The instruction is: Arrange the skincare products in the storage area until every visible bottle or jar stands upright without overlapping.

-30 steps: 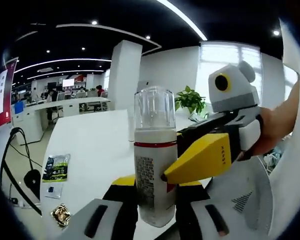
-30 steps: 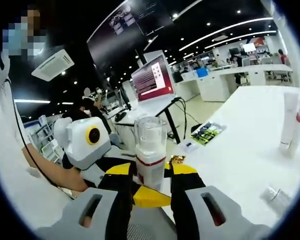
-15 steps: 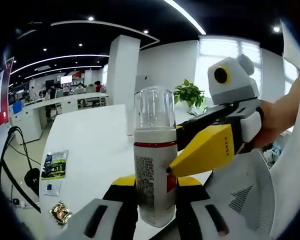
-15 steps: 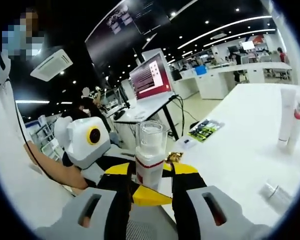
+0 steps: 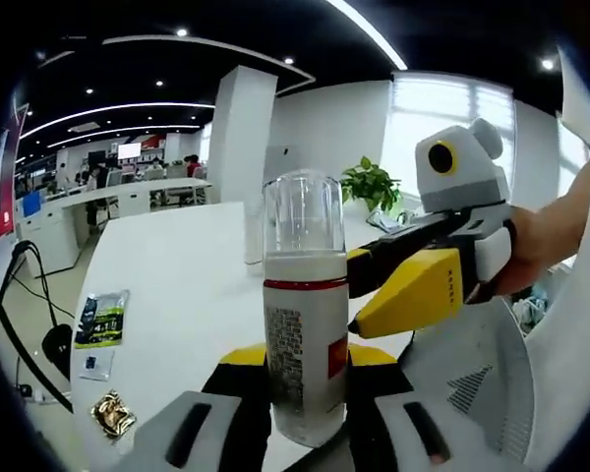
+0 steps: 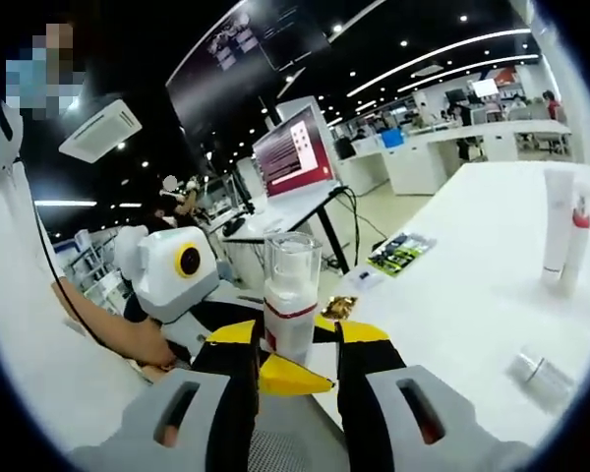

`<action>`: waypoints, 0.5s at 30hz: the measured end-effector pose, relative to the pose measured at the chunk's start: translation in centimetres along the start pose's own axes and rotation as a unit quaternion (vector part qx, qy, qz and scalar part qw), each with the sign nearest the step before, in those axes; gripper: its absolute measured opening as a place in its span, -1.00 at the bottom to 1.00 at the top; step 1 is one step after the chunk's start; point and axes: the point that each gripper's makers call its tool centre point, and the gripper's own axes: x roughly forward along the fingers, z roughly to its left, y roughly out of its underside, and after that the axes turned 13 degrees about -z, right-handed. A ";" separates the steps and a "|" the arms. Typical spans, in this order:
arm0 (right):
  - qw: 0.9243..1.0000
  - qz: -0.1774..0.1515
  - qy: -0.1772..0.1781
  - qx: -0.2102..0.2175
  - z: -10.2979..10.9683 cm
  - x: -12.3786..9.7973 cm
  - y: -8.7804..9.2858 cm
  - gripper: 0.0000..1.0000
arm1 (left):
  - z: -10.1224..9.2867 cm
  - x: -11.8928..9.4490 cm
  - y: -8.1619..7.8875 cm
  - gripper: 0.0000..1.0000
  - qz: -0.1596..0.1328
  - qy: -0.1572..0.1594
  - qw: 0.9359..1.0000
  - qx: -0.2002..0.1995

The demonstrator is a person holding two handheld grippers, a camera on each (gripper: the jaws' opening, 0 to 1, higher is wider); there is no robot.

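Note:
A white bottle [image 5: 305,334] with a red band and a clear cap stands upright in the air above the white table [image 5: 177,275]. My left gripper [image 5: 306,366] is shut on its lower body. My right gripper [image 5: 413,290] reaches in from the right in the left gripper view, its yellow jaw tip a small gap away from the bottle's side. In the right gripper view the bottle [image 6: 289,305] sits just beyond my right gripper [image 6: 297,342], whose jaws stand apart with nothing pinched between them. The left gripper [image 6: 177,280] holds the bottle from the left there.
Two white tubes [image 6: 560,231] stand upright on the table's far right, and a small bottle [image 6: 536,369] lies on its side nearer. A green sachet [image 5: 98,320] and a gold wrapper [image 5: 110,413] lie by the table edge. A potted plant [image 5: 374,187] stands behind.
The right gripper's yellow jaw has drawn back to the right, off the bottle's side. The left gripper keeps its hold on the bottle.

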 end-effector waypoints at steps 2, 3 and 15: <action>1.000 -0.001 0.001 0.000 0.0 -0.1 -0.1 -0.45 | -0.1 0.0 0.0 -0.46 -0.001 0.003 1.000 -0.004; 1.000 -0.003 -0.001 0.001 0.1 -0.1 -0.1 -0.45 | -0.2 0.0 0.0 -0.46 0.000 0.004 1.000 -0.005; 0.998 -0.003 0.028 0.050 0.0 -0.1 1.2 -0.44 | -0.4 0.4 0.9 -0.46 0.021 -0.012 1.000 0.017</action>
